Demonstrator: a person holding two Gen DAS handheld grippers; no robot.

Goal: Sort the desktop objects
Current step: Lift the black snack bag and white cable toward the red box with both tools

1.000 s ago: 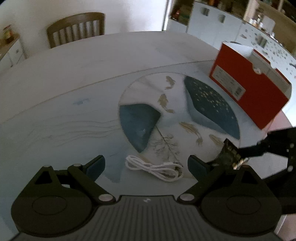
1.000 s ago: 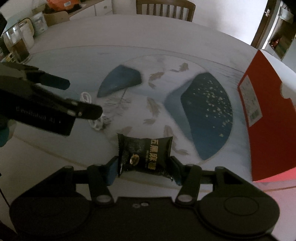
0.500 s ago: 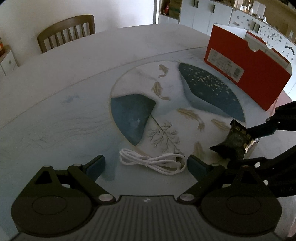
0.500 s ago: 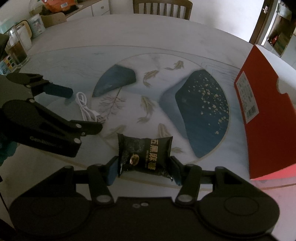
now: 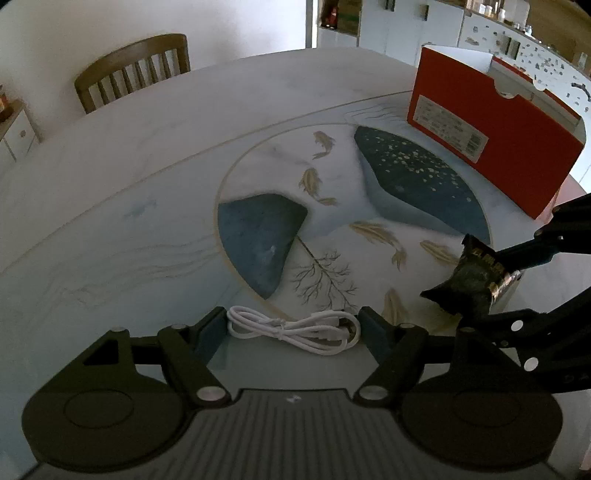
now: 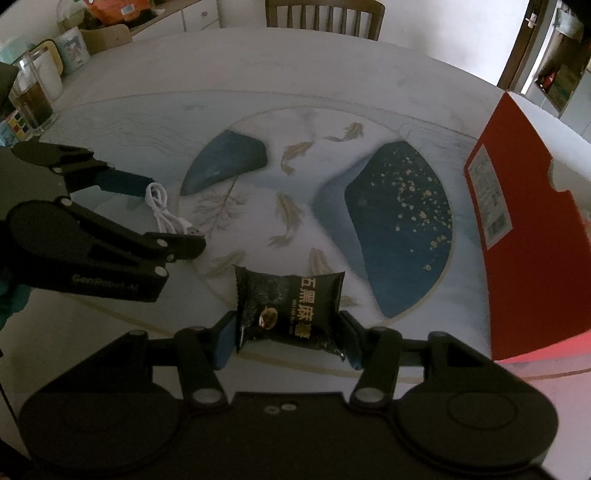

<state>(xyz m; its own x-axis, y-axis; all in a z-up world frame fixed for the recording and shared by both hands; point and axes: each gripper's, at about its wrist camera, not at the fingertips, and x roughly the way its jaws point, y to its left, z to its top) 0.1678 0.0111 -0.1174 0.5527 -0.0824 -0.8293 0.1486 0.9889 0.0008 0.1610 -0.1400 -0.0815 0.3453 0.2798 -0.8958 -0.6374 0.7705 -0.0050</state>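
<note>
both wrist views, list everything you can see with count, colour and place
cable: one, white, bundled, lying on the table between the left gripper's fingers
snack packet: one, black with gold lettering, clamped in the right gripper
box: one, red with a white label, standing at the table's right side
table: one, pale marble look with blue shapes and gold fish painted on it
chair: one, brown wood, behind the table's far edge
jar: one, clear with dark contents, on the table's far left edge in the right wrist view
cabinets: white, in the background
left gripper: one, black, jaws have just been closing around the cable
right gripper: one, black, shut on the snack packet
</note>
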